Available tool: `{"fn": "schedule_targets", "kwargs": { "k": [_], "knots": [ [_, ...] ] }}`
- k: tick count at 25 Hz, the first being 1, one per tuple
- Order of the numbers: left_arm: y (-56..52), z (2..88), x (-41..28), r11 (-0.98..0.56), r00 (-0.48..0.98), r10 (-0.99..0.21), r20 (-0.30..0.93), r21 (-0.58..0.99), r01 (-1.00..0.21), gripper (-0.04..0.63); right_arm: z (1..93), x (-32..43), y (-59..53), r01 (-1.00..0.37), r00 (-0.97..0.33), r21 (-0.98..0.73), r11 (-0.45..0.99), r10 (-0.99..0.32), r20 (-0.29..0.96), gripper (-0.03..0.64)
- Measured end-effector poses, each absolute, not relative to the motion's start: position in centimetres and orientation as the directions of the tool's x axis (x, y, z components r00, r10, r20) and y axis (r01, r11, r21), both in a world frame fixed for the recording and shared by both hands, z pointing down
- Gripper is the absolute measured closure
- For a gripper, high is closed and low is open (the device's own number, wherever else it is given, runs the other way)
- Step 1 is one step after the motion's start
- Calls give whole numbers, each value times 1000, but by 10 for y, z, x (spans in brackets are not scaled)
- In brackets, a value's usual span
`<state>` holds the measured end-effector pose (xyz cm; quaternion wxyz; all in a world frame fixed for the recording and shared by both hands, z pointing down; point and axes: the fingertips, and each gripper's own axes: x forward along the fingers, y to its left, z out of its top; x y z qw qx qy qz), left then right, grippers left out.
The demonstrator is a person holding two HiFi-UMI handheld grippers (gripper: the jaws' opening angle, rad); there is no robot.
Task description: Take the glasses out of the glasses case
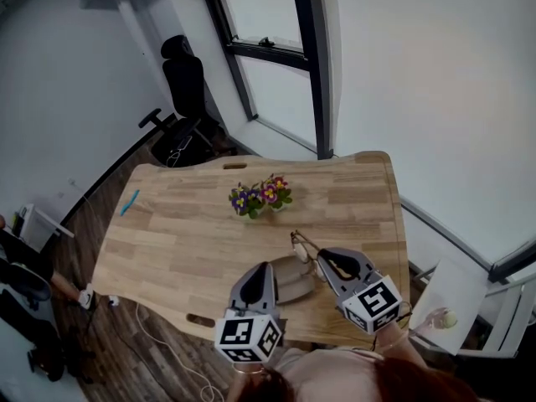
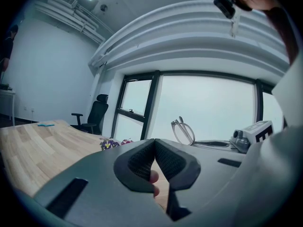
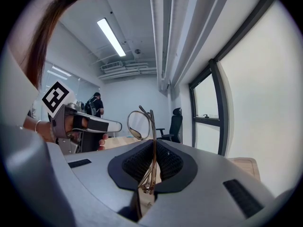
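My left gripper (image 2: 155, 144) is closed empty, while the right gripper (image 3: 152, 146) jaws pinch the glasses (image 3: 140, 126) thinly near the case (image 1: 291, 281), so they could slip.

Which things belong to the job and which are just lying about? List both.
Job: glasses, clamped in the right tongs; glasses case on the table; left tongs, shut, empty.
Lying about: potted flowers; blue pen-like object; office chair.

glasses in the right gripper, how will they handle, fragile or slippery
Probably light: the glasses have a thin wire frame. Likely fragile, so the right gripper, shut on that frame, could bend it if squeezed hard. Held edge-on by thin metal, they may pivot or slip.
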<state>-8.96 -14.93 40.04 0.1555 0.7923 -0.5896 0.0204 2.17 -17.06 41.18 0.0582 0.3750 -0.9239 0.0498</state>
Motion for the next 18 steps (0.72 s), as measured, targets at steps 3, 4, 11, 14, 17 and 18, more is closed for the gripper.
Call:
{"fn": "schedule_targets", "kwargs": {
  "k": [3, 4, 11, 14, 17, 18],
  "knots": [
    [-151, 401, -89, -262, 309, -926, 216, 221, -940, 594, 412, 21, -171, -701, -710, -50, 711, -690, 143, 600],
    [-151, 401, -90, -262, 310, -926, 217, 221, -939, 595, 412, 21, -171, -701, -709, -49, 711, -690, 143, 600],
    [-152, 404, -93, -276, 325, -921, 216, 230, -933, 595, 412, 19, -170, -711, -700, -43, 702, -700, 142, 600],
    [-154, 405, -93, -283, 332, -918, 216, 230, -931, 594, 412, 21, -172, -718, -694, -49, 695, -707, 140, 600],
    [-156, 404, -92, -290, 340, -916, 214, 233, -928, 595, 413, 23, -173, -724, -687, -45, 689, -713, 142, 600],
    [-156, 404, -92, -292, 342, -915, 214, 233, -928, 595, 412, 23, -173, -726, -684, -44, 686, -715, 144, 600]
  ]
}}
